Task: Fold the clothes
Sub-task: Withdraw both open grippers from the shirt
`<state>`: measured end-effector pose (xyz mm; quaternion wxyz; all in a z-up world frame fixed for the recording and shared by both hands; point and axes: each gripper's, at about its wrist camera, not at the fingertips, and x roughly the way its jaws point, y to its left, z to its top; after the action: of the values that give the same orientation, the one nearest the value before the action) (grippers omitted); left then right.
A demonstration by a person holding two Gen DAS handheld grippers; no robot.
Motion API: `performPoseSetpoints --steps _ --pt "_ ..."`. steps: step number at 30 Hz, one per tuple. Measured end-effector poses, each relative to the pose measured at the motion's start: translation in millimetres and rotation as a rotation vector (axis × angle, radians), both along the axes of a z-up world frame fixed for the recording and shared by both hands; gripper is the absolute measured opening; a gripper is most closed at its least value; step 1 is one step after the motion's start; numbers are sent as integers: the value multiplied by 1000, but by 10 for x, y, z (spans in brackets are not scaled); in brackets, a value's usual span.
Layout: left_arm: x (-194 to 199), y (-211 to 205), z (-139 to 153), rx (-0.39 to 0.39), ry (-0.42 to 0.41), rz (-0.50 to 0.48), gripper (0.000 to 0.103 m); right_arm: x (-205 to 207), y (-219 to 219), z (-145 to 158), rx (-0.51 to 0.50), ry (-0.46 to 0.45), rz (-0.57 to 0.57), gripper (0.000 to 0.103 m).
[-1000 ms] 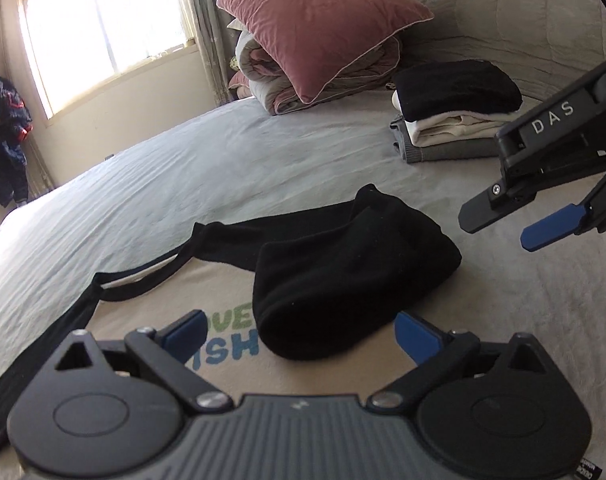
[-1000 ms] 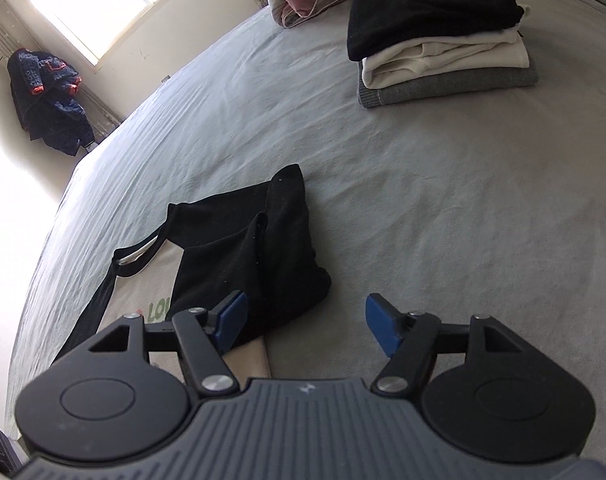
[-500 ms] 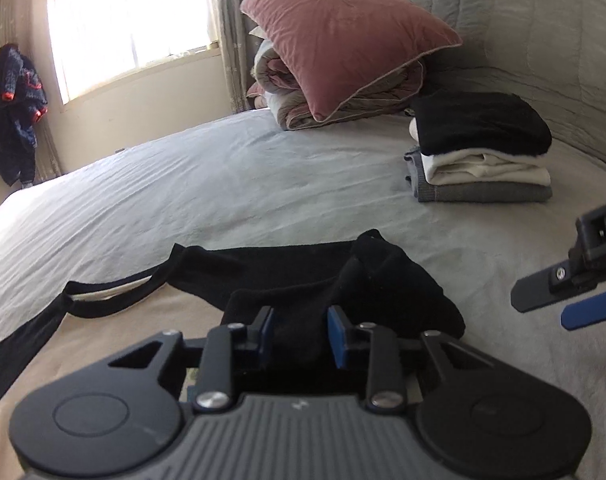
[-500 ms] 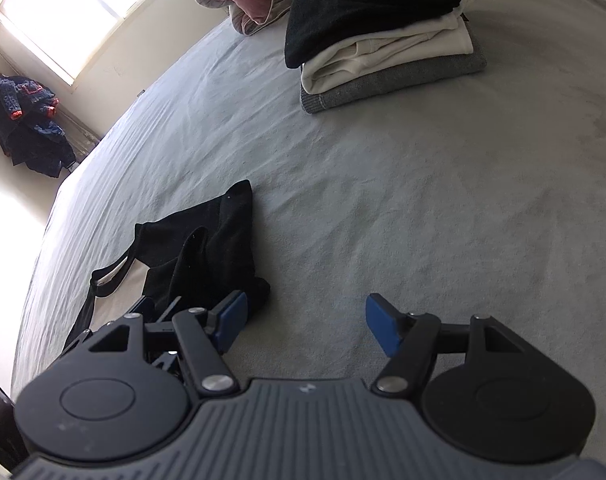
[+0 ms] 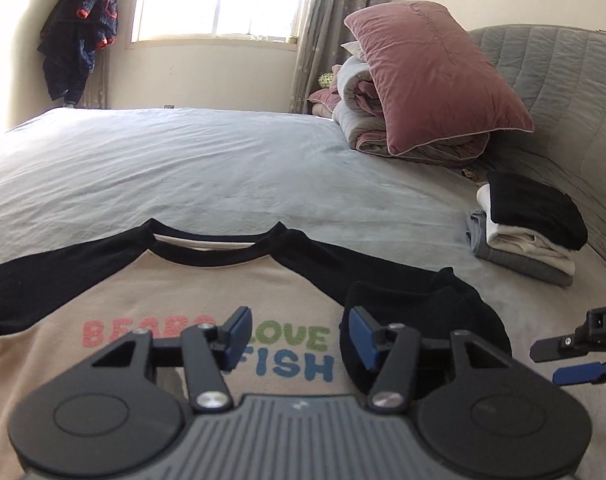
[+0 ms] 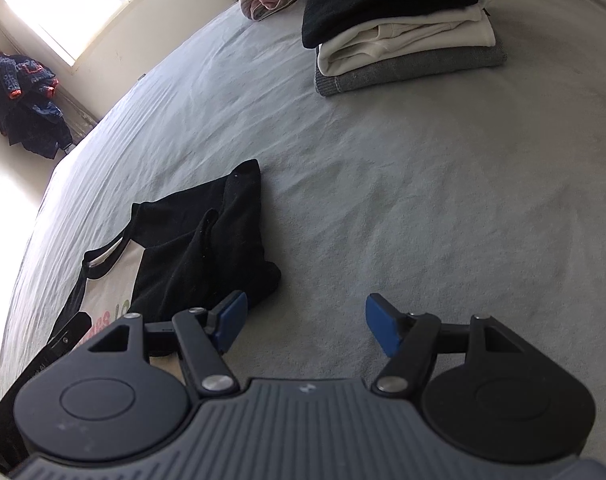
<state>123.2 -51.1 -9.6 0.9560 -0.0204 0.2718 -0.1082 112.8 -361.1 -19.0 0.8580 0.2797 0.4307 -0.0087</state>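
Observation:
A beige shirt (image 5: 207, 284) with black sleeves and the words "BEARS LOVE FISH" lies flat on the grey bed. Its right black sleeve (image 5: 423, 316) is folded in over the chest; it also shows in the right wrist view (image 6: 207, 256). My left gripper (image 5: 299, 334) is open and empty, hovering just above the printed chest. My right gripper (image 6: 307, 326) is open and empty over bare sheet, just right of the folded sleeve; its fingers (image 5: 575, 372) show at the right edge of the left wrist view.
A stack of folded clothes (image 5: 531, 232) (image 6: 403, 28) sits at the far right of the bed (image 5: 223, 168). A pink pillow on rolled bedding (image 5: 431, 88) lies by the grey headboard. A dark jacket (image 5: 79, 28) hangs near the window.
My left gripper opened after being nearly shut at the black sleeve, and swung left to face the shirt's chest and collar. My right gripper stayed open and shifted a little toward the folded stack.

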Motion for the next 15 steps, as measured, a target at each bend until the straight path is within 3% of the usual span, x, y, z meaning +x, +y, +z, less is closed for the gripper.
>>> performPoseSetpoints --steps 3,9,11,12,15 --pt "-25 -224 -38 88 -13 -121 68 14 44 -4 0 3 8 70" --pt "-106 -807 -190 409 -103 -304 67 29 82 8 -6 -1 24 70" --pt "-86 -956 -259 490 -101 -340 61 26 58 2 -4 1 20 70" --pt "-65 -998 -287 510 -97 -344 53 21 42 -3 -3 3 17 70" --pt "3 -996 -277 484 -90 -300 32 5 -18 -13 2 7 8 70"
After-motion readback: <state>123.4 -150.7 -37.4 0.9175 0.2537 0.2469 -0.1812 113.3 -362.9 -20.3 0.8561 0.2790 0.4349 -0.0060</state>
